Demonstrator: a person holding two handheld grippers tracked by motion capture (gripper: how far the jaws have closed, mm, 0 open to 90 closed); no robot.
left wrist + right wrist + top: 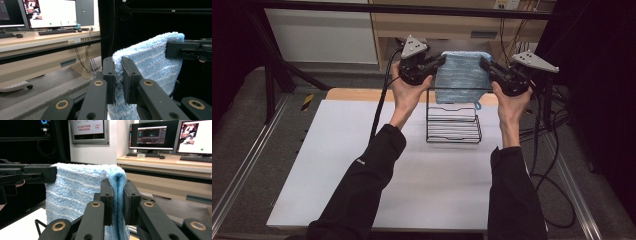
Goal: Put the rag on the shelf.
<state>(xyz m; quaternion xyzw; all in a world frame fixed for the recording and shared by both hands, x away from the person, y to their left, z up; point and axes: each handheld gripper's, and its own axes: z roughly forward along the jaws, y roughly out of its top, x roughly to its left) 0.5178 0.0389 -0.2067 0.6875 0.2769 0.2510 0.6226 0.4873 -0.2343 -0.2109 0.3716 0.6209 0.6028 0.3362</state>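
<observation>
- White counter (412,190) lies nearest, with a black wire rack (453,122) standing on it.
- Blue towel (461,77) hangs stretched just above the rack, each top corner pinched between the closed jaws of the left hand-held gripper (443,59) and the right hand-held gripper (482,62).
- Step, as I judge it: draping; next, lower the towel evenly over the rack's top bar.

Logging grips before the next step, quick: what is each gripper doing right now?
Left gripper: shut on one top corner of the blue towel.
Right gripper: shut on the towel's other top corner.
</observation>
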